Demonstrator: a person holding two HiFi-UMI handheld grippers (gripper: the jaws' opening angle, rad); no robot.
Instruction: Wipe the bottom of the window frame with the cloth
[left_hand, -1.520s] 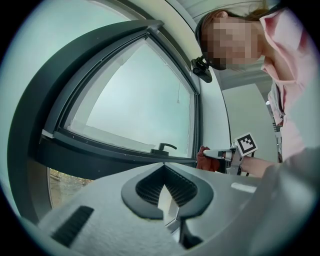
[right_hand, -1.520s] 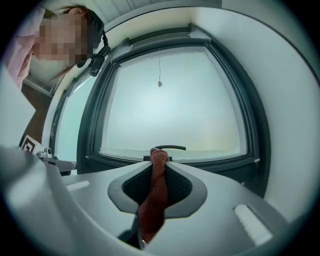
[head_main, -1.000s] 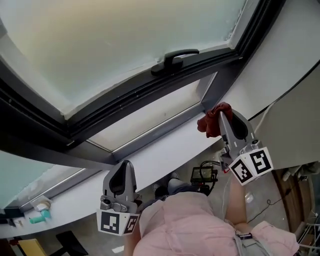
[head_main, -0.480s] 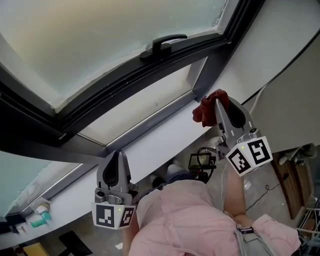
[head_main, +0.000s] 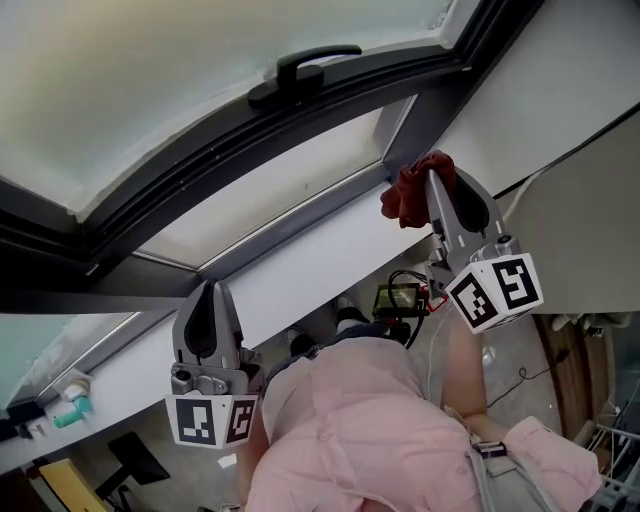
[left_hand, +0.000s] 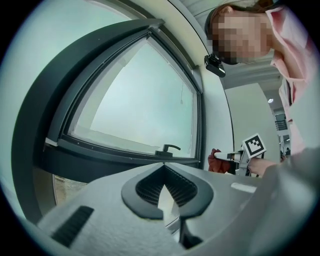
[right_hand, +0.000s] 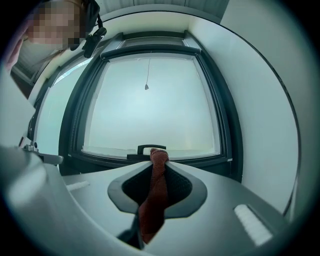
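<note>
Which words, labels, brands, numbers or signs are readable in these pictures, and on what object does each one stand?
No readable text in any view.
Right hand-held gripper and left hand-held gripper: cubes carry only black-and-white square patterns, no letters.
Red cloth: no label shows.
Small black device with a screen: too small to read.

A long white ledge (head_main: 330, 268) runs slantwise across the head view. At its far left end lies a small teal-and-white bottle (head_main: 75, 408) (print too small to read). Just below the ledge's right part sits a small black box with a lit screen (head_main: 397, 298), thin wires looping from it.
</note>
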